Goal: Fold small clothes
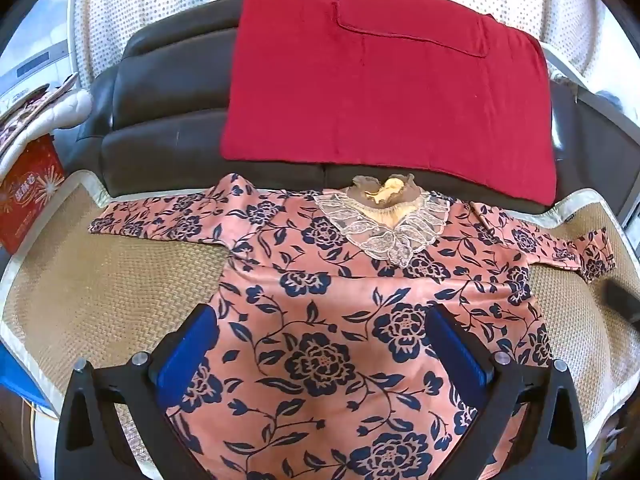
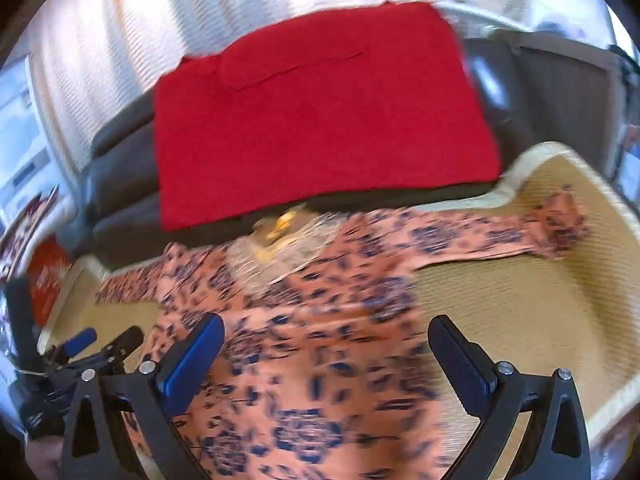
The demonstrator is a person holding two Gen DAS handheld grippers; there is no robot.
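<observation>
One small garment point(image 1: 340, 320) lay spread flat on a woven straw mat point(image 1: 100, 300) — a salmon-pink top printed with navy roses, both sleeves stretched out sideways, a cream lace collar point(image 1: 384, 228) at its neck. The neck end touched the foot of a dark leather sofa point(image 1: 168, 96), over whose back a red cloth point(image 1: 380, 88) was draped. A red printed box point(image 1: 28, 196) stood at the mat's left edge.

The right wrist view was smeared by motion blur, so the floral print and collar there could not be made out clearly; the garment's hem was cut off at the bottom of both views.

Both tongs pointed obliquely downward over the garment's lower body. The left gripper point(image 1: 320, 328) had its blue-padded jaws spread wide, holding nothing. The right gripper point(image 2: 324, 340) was likewise spread wide and empty — the left tool showing at that view's lower left.
</observation>
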